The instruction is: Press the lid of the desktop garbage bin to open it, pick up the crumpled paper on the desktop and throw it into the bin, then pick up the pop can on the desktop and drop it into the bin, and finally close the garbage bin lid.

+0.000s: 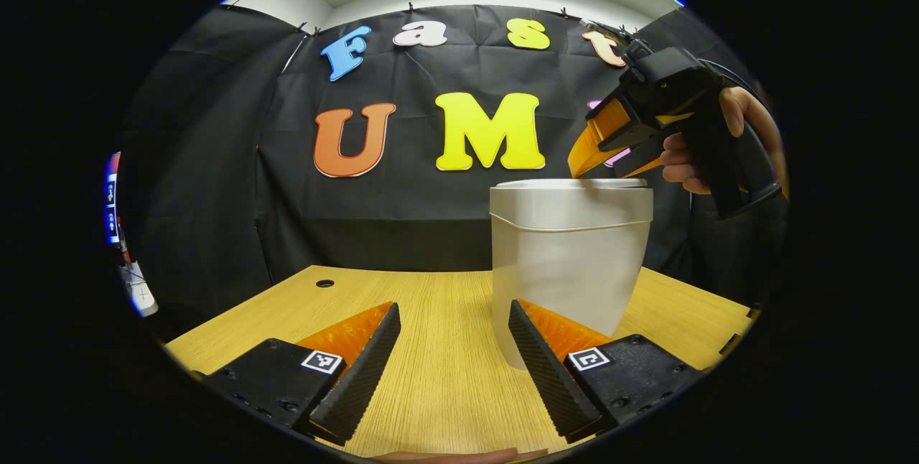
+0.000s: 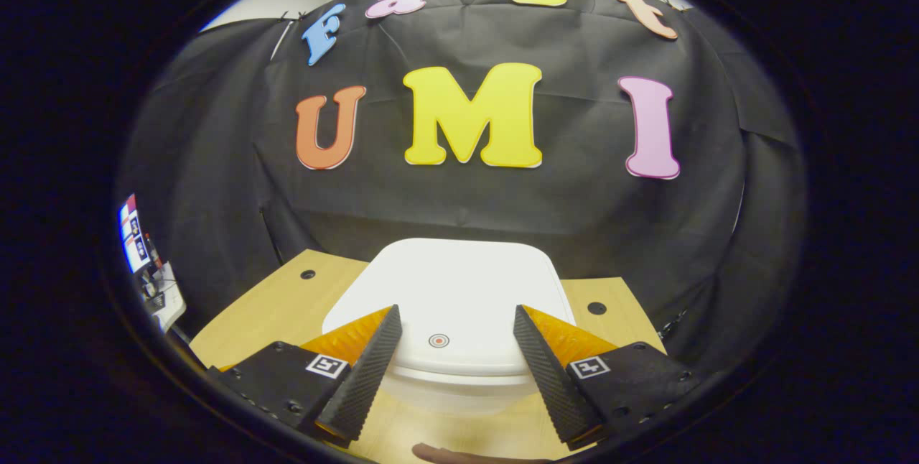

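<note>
ridged fingers (image 2: 373,363) of the right tool (image 2: 452,367) sit nearest the lens in the right gripper view, spread wide with nothing between them, hovering just above the front edge of the bin's white lid (image 2: 459,284). a small round target mark (image 2: 439,340) on the lid lies in the gap between the fingers, which looks like the press point. the lid lies flat and shut on the garbage bin (image 2: 445,388), which stands on the wooden worktop (image 2: 273,313). in the left gripper view the left tool (image 1: 454,363) is also spread wide and empty, held low over the worktop with its right finger just beside the bin's lower wall; whether it touches the wall i cannot tell. farther off in that view the right tool, gripped by a hand (image 1: 693,155), tilts down so its tips reach the lid's rim at the top of the bin. beyond the bin the worktop carries small round holes (image 2: 596,308) and ends at the black cloth wall. as a judgement, the task is at its very first step: the lid is not yet open, and the right tool seems poised to press it. everything else is left: the crumpled paper into the bin, then the pop can, then closing the lid. neither the paper nor the can can be placed from these views, so where they lie i cannot say.
</note>
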A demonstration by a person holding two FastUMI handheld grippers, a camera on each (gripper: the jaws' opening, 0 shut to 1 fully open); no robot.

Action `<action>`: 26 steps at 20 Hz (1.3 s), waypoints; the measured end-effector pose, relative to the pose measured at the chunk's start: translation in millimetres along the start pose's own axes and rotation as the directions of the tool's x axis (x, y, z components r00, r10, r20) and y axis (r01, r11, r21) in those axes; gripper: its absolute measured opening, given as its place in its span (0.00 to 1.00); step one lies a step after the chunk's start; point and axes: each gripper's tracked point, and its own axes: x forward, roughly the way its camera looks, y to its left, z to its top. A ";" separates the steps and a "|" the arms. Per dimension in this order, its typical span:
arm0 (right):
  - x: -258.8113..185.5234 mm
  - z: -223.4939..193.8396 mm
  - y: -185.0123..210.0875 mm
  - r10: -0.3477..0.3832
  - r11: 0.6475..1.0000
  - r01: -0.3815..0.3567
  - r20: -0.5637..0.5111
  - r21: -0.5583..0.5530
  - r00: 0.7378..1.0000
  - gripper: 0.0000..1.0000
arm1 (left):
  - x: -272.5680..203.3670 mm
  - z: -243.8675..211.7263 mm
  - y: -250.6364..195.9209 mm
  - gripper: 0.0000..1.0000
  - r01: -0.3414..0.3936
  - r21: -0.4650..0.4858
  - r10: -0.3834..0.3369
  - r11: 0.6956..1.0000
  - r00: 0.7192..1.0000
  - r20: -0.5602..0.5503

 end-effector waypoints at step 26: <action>-81.5 -49.3 -31.6 -0.029 0.999 0.034 0.445 -0.004 0.895 0.95 | -10.6 14.3 -10.1 0.98 -0.007 0.008 0.007 1.000 0.999 0.044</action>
